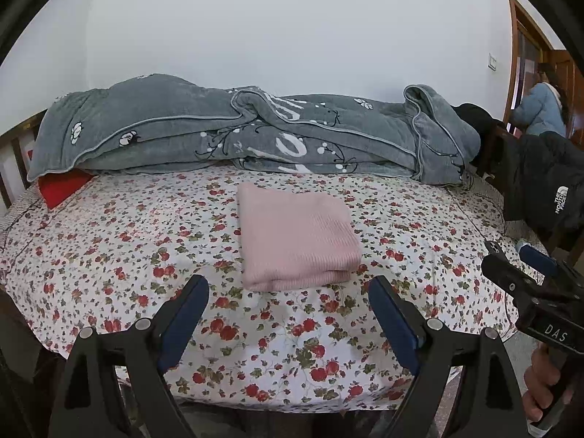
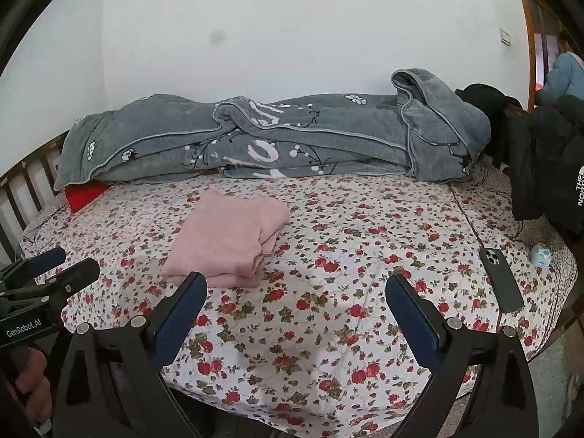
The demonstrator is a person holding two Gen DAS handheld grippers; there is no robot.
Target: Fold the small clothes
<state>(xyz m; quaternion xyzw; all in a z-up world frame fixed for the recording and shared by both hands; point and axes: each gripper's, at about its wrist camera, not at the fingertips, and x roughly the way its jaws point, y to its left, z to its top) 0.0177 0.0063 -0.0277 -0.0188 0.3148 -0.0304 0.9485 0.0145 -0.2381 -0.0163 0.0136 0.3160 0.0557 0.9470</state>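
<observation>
A pink knitted garment [image 1: 297, 235] lies folded into a neat rectangle on the floral bedsheet [image 1: 127, 248]. It also shows in the right wrist view [image 2: 228, 242], left of centre. My left gripper [image 1: 288, 292] is open and empty, held just in front of the garment's near edge. My right gripper [image 2: 295, 288] is open and empty, to the right of the garment and apart from it. The right gripper also shows at the right edge of the left wrist view [image 1: 511, 259]. The left gripper shows at the left edge of the right wrist view [image 2: 58, 262].
A grey blanket [image 1: 237, 135] is bunched along the wall side of the bed, with a red item [image 1: 62, 186] under its left end. A black jacket [image 1: 547, 189] hangs at the right. A dark phone [image 2: 502, 279] and a small blue object [image 2: 542, 255] lie on the bed's right side. A person [image 1: 544, 109] stands by the door.
</observation>
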